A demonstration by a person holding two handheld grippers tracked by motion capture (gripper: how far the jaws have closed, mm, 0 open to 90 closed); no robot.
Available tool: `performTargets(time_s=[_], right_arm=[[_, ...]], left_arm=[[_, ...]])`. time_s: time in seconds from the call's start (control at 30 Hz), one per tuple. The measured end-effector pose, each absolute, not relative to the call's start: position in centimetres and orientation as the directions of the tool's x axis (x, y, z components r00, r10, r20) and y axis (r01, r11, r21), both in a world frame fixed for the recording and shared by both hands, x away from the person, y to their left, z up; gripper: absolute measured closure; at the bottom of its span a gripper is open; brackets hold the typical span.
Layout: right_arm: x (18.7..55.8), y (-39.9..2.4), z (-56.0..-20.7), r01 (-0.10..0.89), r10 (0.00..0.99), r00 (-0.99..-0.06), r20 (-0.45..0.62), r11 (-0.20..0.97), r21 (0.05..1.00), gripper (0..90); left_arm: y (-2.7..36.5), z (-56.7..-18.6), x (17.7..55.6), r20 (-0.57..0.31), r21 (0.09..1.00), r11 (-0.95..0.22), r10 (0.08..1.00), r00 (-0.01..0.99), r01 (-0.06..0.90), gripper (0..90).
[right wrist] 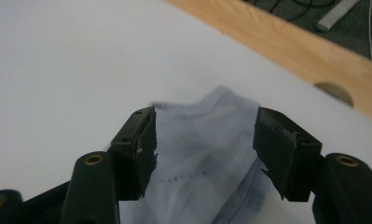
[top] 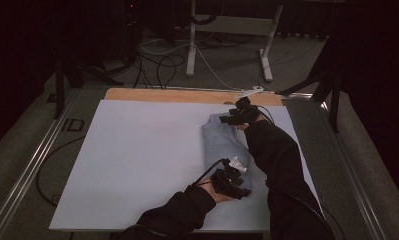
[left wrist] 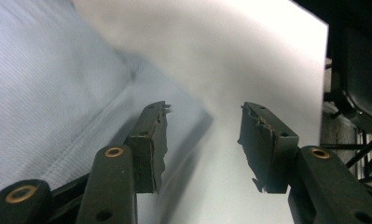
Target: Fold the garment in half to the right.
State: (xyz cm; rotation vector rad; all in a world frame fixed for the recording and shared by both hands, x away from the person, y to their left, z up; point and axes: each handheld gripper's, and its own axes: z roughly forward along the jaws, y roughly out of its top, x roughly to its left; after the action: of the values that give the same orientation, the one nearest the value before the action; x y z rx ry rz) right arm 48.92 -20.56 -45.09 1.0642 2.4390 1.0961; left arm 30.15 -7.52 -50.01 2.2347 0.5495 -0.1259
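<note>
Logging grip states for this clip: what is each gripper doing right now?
Left gripper: open, nothing between the jaws, beside the near end of the blue cloth.
Right gripper: open, jaws straddle the cloth's far end without pressing it.

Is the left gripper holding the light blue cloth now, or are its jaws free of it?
Apart. In the left gripper view, the left gripper has open jaws with bare white table between them; the light blue cloth lies beside the left-hand jaw, unpinched.

Folded cloth [top: 223,142] lying on the table's sheet [top: 137,160] toward its right side, left gripper [top: 232,181] sitting over the cloth's near end, right gripper [top: 242,114] hovering over its far end, wooden strip [top: 162,95] running behind the sheet.
</note>
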Motion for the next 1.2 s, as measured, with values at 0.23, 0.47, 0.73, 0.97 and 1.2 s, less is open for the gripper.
performTargets(time_s=[0.23, 0.47, 0.73, 0.97, 1.2], right_arm=[[48.8, -20.9, -47.1, 0.563, 0.736, -0.673, 0.069, 0.451, 0.692, 38.1], [49.3, -21.3, -48.0, 0.605, 0.769, -0.632, 0.091, 0.417, 0.678, 37.3], [49.9, -21.3, -49.1, 0.645, 0.781, -0.612, 0.127, 0.4, 0.651, 36.2], [50.2, -21.1, -49.7, 0.662, 0.775, -0.616, 0.143, 0.41, 0.627, 57.0], [50.0, -20.7, -49.5, 0.64, 0.779, -0.624, 0.063, 0.463, 0.613, 87.8]], left_arm=[[-5.3, -49.4, 29.9, -0.229, 0.763, -0.518, 0.343, 0.911, 0.386, 33.0], [-2.9, -49.2, 29.9, -0.17, 0.816, -0.473, 0.352, 0.92, 0.332, 13.7], [-0.3, -48.3, 29.6, -0.102, 0.845, -0.457, 0.371, 0.923, 0.277, 0.3], [2.4, -47.8, 29.2, -0.092, 0.848, -0.449, 0.399, 0.912, 0.282, 0.3], [4.9, -48.1, 28.9, -0.097, 0.842, -0.443, 0.438, 0.894, 0.308, 0.3]])
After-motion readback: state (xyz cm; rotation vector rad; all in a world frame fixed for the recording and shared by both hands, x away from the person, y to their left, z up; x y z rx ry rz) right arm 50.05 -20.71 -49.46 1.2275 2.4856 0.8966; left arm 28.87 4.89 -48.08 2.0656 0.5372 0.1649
